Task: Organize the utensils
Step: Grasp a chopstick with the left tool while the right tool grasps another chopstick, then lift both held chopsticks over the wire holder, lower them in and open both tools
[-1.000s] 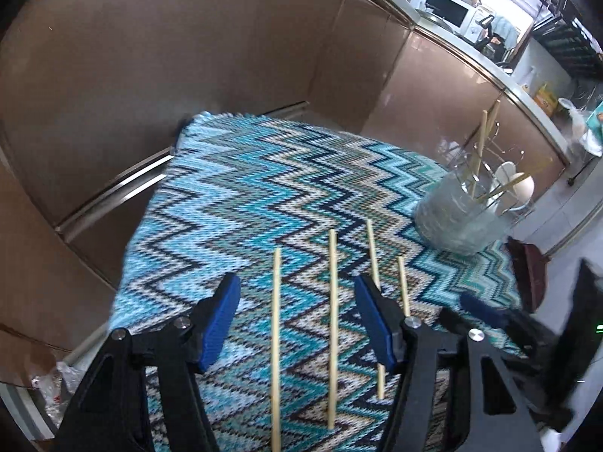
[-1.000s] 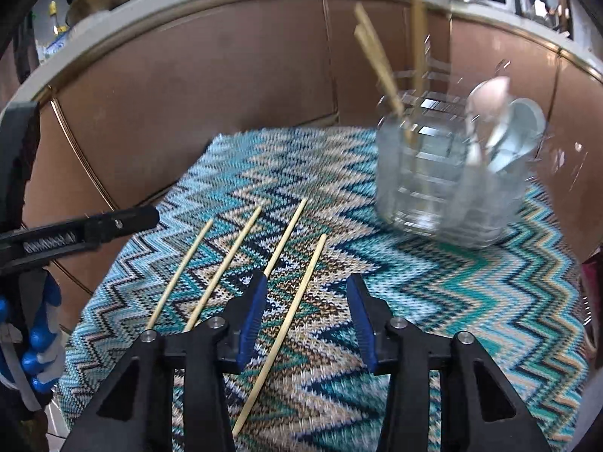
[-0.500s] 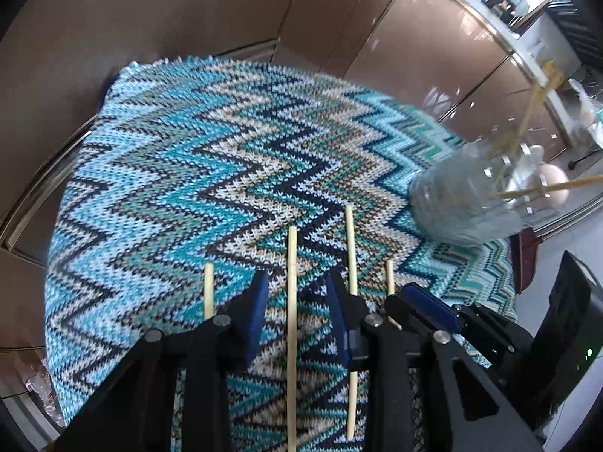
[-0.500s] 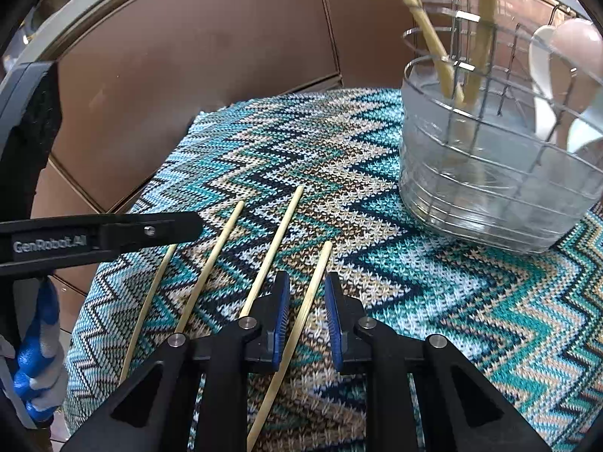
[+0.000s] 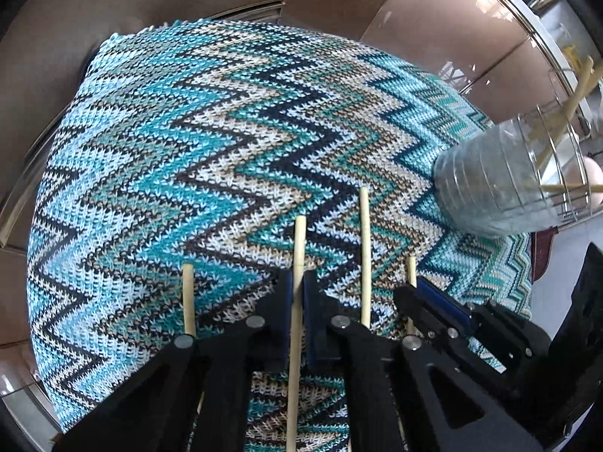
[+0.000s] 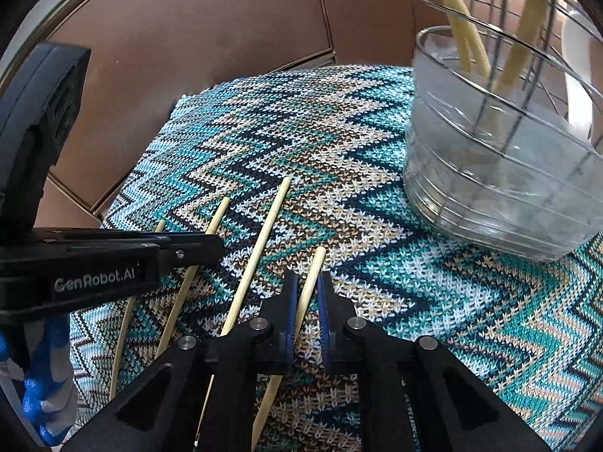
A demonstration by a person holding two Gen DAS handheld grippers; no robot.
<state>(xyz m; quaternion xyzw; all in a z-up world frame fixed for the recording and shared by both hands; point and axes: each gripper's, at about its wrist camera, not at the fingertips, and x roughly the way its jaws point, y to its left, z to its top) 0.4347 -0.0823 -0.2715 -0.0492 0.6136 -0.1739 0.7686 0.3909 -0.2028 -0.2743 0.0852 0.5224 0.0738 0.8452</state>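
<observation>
The left gripper (image 5: 298,293) points down, at the bottom middle of its own view. Its jaws have just been closing, and the blue fingers (image 5: 286,301) now squeeze one thin stick (image 5: 297,263) between them. The right gripper (image 6: 306,301) also points down at the bottom middle of its view. Its jaws have just been closing too, and its fingers (image 6: 290,312) pinch another stick (image 6: 311,282). At the left edge of the right view a hand (image 6: 45,388) in a blue and grey glove holds the left gripper.
</observation>
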